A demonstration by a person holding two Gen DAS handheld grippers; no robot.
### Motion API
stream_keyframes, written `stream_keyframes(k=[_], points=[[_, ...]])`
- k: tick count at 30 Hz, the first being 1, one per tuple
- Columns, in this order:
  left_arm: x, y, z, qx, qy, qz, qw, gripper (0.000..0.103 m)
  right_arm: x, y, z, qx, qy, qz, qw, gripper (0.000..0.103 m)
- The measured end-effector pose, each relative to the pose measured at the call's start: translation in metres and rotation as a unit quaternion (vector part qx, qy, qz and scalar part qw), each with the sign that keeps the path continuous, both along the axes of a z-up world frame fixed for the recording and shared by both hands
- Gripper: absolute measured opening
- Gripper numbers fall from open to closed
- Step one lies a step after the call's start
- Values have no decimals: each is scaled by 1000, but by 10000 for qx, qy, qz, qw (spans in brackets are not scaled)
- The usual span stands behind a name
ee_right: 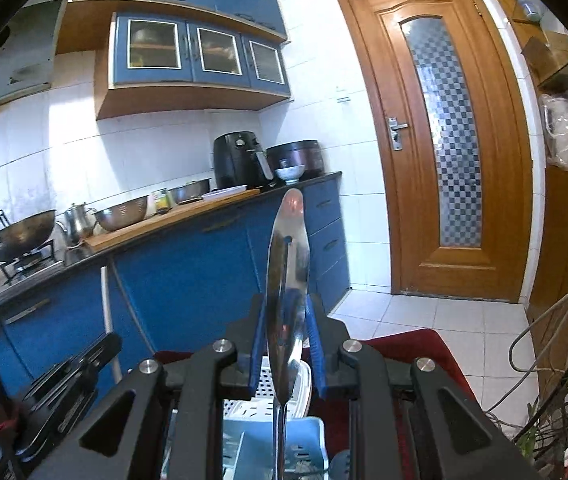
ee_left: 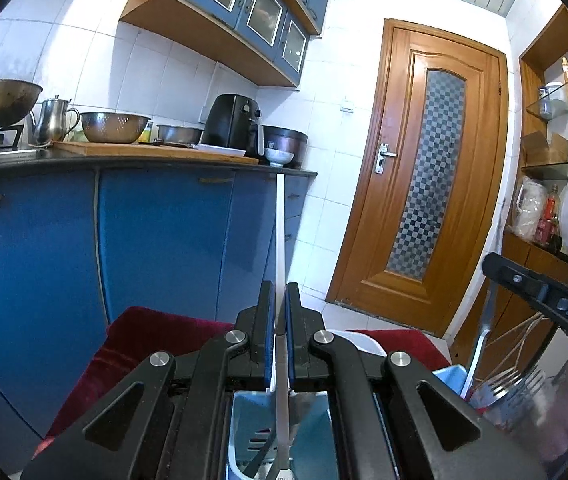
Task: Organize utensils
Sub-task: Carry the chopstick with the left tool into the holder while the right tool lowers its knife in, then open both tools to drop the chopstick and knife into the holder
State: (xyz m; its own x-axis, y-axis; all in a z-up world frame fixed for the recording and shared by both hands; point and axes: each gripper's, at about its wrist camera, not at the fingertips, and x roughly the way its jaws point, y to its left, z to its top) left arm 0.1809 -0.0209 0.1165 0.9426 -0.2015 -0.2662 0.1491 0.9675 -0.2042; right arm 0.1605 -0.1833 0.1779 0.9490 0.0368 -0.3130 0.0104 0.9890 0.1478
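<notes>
In the left wrist view my left gripper (ee_left: pixel 280 292) is shut on a thin white-handled utensil (ee_left: pixel 280 232) that stands upright, its lower end reaching into a light blue utensil holder (ee_left: pixel 244 432) below. In the right wrist view my right gripper (ee_right: pixel 286 300) is shut on a shiny metal utensil handle (ee_right: pixel 288 264), upright, its stem running down over the blue holder (ee_right: pixel 308 436) and a white slotted basket (ee_right: pixel 264 388). The right gripper's body (ee_left: pixel 544 300) shows at the right of the left view, above several forks (ee_left: pixel 516 384). The left gripper (ee_right: pixel 72 376) shows at the right view's lower left.
A dark red cloth (ee_left: pixel 144 336) covers the surface under the holders. Blue cabinets (ee_left: pixel 156 240) and a counter with bowls, a kettle, a wok and an air fryer (ee_left: pixel 232 120) stand behind. A wooden door (ee_left: pixel 424 184) is right; cables (ee_right: pixel 556 320) hang at far right.
</notes>
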Motion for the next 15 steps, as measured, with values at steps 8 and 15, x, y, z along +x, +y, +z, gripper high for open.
stream_keyframes(k=[8,15], points=[[2,1,-19,22,144,-9,9999,3,3,4,-23,-121,95,88,9998,22],[1,1,-26,25,317,-62,9995,3,-6,7,-32,-122,251,324,9991,22]])
